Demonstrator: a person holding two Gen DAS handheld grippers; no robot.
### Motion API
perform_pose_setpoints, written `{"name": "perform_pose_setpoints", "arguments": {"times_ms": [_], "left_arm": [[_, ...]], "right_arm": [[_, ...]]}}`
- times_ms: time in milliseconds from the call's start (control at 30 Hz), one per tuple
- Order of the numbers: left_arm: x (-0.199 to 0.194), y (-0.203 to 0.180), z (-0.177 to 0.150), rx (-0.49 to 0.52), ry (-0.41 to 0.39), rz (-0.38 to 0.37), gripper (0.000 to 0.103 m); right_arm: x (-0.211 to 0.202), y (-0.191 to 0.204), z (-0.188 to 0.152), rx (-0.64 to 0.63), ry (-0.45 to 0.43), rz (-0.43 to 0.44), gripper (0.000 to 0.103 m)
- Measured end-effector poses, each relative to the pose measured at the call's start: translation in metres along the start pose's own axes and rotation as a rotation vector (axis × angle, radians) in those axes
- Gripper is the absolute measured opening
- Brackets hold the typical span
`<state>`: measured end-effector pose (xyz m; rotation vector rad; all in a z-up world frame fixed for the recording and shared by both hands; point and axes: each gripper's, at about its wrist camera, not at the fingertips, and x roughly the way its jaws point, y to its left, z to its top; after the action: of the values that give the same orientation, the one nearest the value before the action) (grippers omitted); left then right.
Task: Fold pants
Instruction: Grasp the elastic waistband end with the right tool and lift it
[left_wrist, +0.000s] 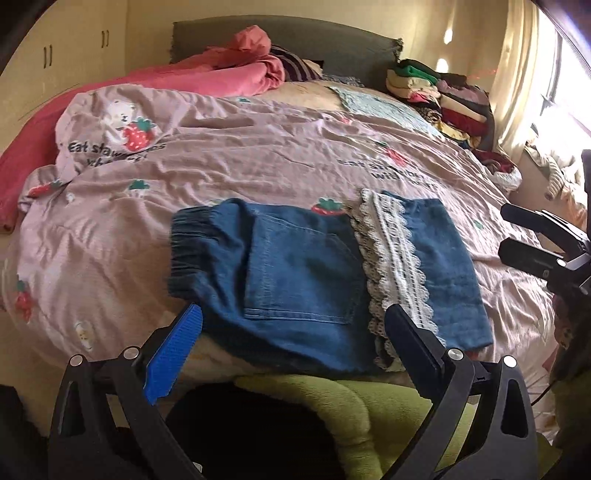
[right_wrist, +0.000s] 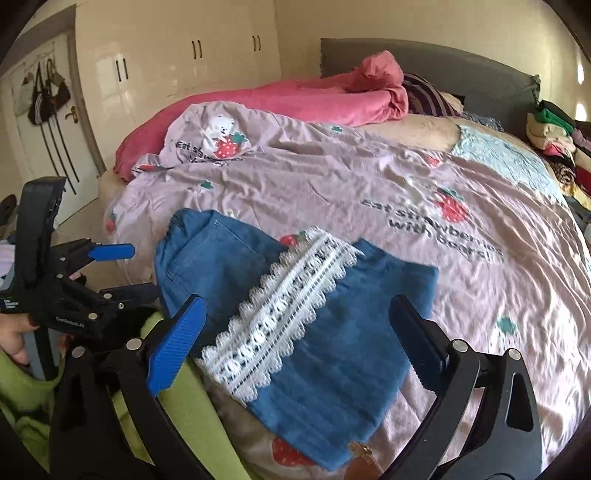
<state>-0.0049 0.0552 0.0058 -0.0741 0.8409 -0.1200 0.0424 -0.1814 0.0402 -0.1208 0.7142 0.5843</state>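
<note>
The pants (left_wrist: 306, 273) lie folded on the bed (left_wrist: 221, 177). Both grippers, left (left_wrist: 295, 332) and right (right_wrist: 299, 328), hover with jaws wide and empty. Next likely calls for gripping an edge for another fold.

Near hem of denim pants (left_wrist: 295, 266) covered by left tool (left_wrist: 293, 332) fingers in left wrist view. Right tool (left_wrist: 532, 240) cut off by right frame edge there. Print on quilt cover (left_wrist: 221, 166) partly lost in creases, unreadable. Clothes pile (left_wrist: 443, 96) too small and jumbled for single garments to be told. Hand (right_wrist: 14, 332) on left tool cut by left edge in right wrist view.
</note>
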Motion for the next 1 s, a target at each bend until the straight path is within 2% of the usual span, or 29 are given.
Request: {"name": "perform_pose_setpoints", "arguments": {"times_ms": [400,633,767,1000], "left_arm": [[-0.003,0.064,-0.006,-0.140,-0.008,0.075,0.099],[0.011,0.098,-0.016,-0.231,0.027,0.066,0.099],[0.022,0.104,-0.021,-0.265,0.046,0.027,0.099],[0.032,0.092,-0.018,-0.282,0.034,-0.108,0.098]], "right_arm": [[0.034,0.035,0.031,-0.085,0.018,0.068,0.094],[0.064,0.054,0.049,-0.136,0.047,0.122,0.094],[0.083,0.060,0.061,-0.163,0.067,0.147,0.094],[0.118,0.069,0.081,-0.196,0.111,0.199,0.094]]}}
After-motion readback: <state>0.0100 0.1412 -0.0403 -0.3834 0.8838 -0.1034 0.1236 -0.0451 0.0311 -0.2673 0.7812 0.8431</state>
